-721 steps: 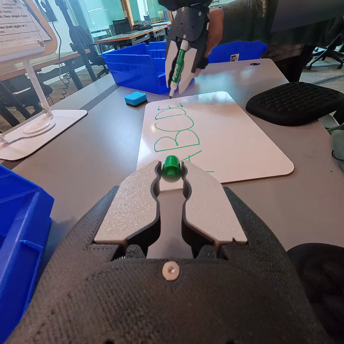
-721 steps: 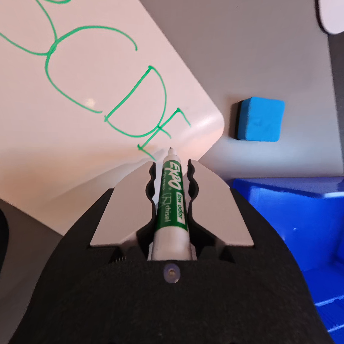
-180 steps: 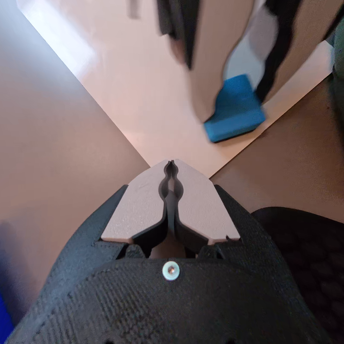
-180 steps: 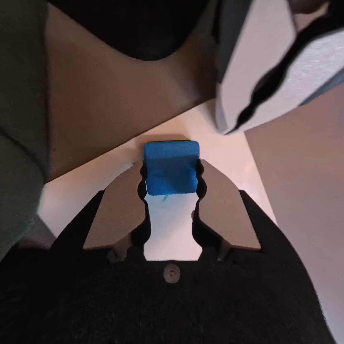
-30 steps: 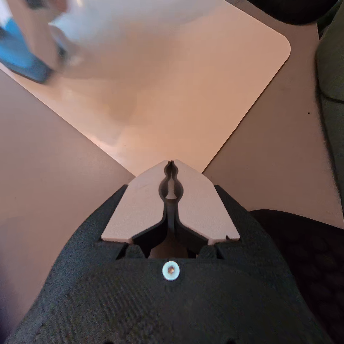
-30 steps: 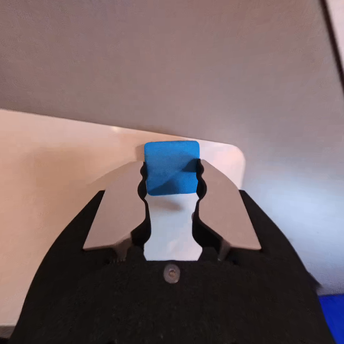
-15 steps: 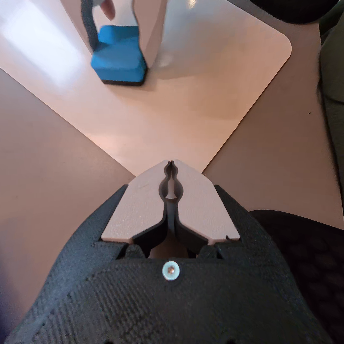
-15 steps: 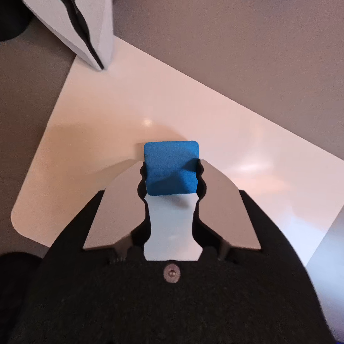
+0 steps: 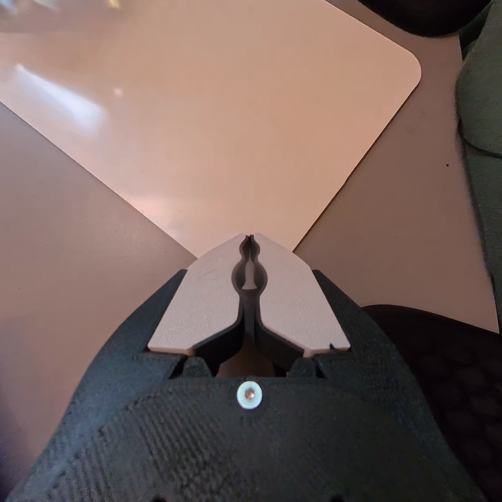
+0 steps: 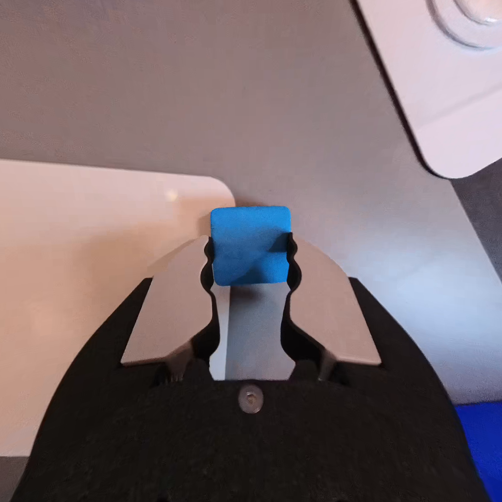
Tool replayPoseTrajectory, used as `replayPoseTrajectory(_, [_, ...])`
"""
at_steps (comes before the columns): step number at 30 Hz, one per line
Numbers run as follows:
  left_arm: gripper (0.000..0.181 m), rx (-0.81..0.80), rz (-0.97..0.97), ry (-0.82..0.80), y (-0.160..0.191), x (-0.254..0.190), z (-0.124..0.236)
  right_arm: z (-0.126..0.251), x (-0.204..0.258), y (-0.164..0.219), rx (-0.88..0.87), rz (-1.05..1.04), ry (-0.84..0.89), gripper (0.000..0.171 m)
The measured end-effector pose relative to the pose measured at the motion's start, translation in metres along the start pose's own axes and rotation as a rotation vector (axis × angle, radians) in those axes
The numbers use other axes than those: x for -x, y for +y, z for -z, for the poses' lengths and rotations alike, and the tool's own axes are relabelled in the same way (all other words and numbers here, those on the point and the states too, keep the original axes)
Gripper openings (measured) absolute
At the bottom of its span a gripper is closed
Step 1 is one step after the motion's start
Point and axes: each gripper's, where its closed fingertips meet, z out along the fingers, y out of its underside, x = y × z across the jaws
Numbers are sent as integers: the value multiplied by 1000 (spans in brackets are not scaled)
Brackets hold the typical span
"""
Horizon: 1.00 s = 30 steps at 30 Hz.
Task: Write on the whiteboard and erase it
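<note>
Grey tabletop [image 9: 68,244] with a wiped-clean whiteboard [image 9: 244,122], left gripper [image 9: 250,239] pressed together pinning its corner, right gripper [image 10: 250,244] pinching the blue eraser [image 10: 250,244] past the edge.

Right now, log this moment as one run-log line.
left gripper: shut, empty, at whiteboard corner | right gripper: shut on blue eraser, beside board corner | board: no marks visible
</note>
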Motion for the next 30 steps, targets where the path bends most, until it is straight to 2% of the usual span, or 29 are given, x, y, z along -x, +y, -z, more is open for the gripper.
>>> replayPoseTrajectory(3, [0, 0, 1, 2, 0, 0, 0, 5, -26, -20, -51, -73, -10, 52])
replayPoseTrajectory(7, [0, -3, 3, 7, 0, -1, 0, -3, -48, -18, -10, -49, 11, 53])
replayPoseTrajectory(10, [0, -5, 5, 11, 1, -1, 1, -3, -57, -19, -21, -21, 50, 70])
replayPoseTrajectory(14, [0, -6, 4, 16, 1, -1, 1, 22, -48, -34, -121, 8, 59, 76])
replayPoseTrajectory(18, [0, -1, -18, 21, 1, -3, 1, 52, 0, -32, -164, 77, -11, 74])
replayPoseTrajectory(23, [0, 14, -58, 29, 5, -4, 7, 61, 62, 20, -105, 118, -113, 76])
replayPoseTrajectory(24, [15, 12, -60, 25, 5, -3, 9, 60, 69, 35, -86, 110, -127, 77])
replayPoseTrajectory(27, [43, 52, -41, 15, 13, 0, 14, 55, 78, 79, -33, 64, -145, 79])
replayPoseTrajectory(29, [57, 87, -42, 12, 19, 1, 13, 54, 77, 104, -16, 16, -142, 80])
replayPoseTrajectory(30, [58, 77, -35, 11, 18, 1, 13, 54, 75, 113, -18, -9, -138, 80])
